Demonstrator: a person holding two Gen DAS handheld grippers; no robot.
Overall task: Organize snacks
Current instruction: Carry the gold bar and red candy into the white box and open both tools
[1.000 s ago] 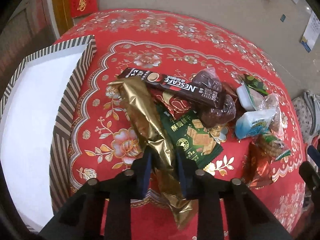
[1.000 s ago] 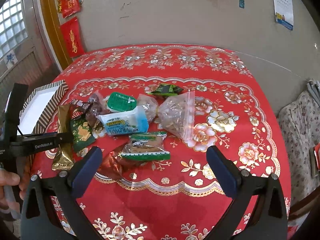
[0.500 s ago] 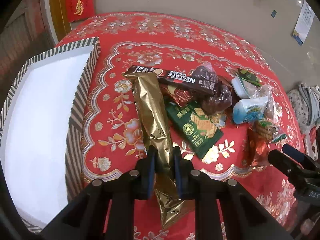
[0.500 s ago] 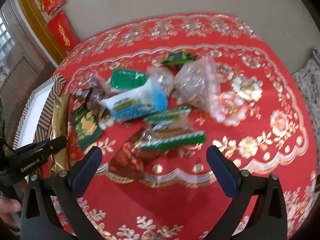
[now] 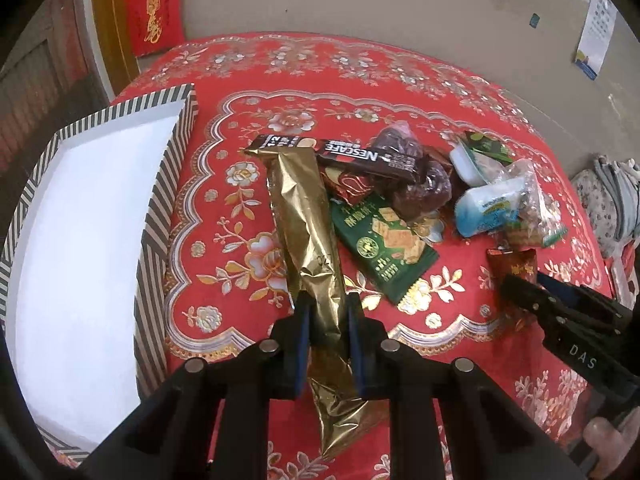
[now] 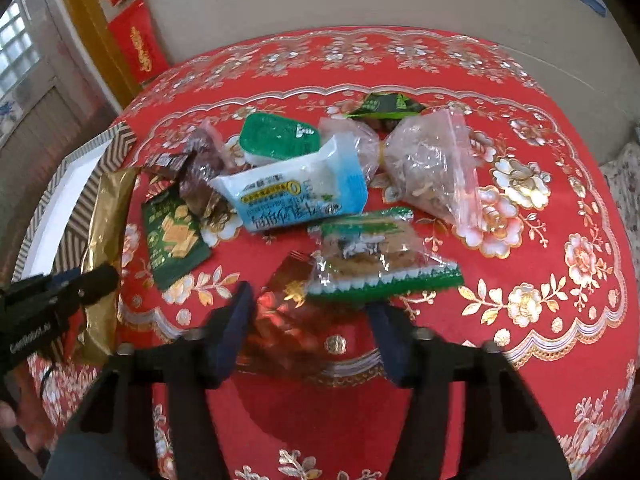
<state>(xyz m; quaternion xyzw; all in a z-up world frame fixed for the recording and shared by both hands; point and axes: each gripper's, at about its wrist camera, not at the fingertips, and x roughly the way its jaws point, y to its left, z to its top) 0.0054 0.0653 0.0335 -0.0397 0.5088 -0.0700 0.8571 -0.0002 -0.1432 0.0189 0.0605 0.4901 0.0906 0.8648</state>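
A long gold foil packet [image 5: 308,216] lies lengthwise on the red flowered tablecloth, with my left gripper [image 5: 324,304] shut on its lower part. The packet's tail sticks out behind the fingers. A striped box with a white inside [image 5: 168,184] stands to its left. In the right wrist view my right gripper [image 6: 310,304] straddles a red foil snack packet [image 6: 288,300]. Its jaws are closing, and gaps still show beside the packet. The same right gripper [image 5: 520,284] appears at the right edge of the left wrist view.
A heap of snacks fills the middle of the table: a Nescafe stick [image 5: 360,156], a green cracker packet [image 5: 384,248], a blue-white packet [image 6: 296,192], a green-edged clear packet [image 6: 376,256] and a zip bag [image 6: 432,168]. A wall stands behind the table.
My right gripper has come down over the red foil packet and its jaws have narrowed from wide open. My left gripper keeps its grip on the gold packet, which has swung more upright.
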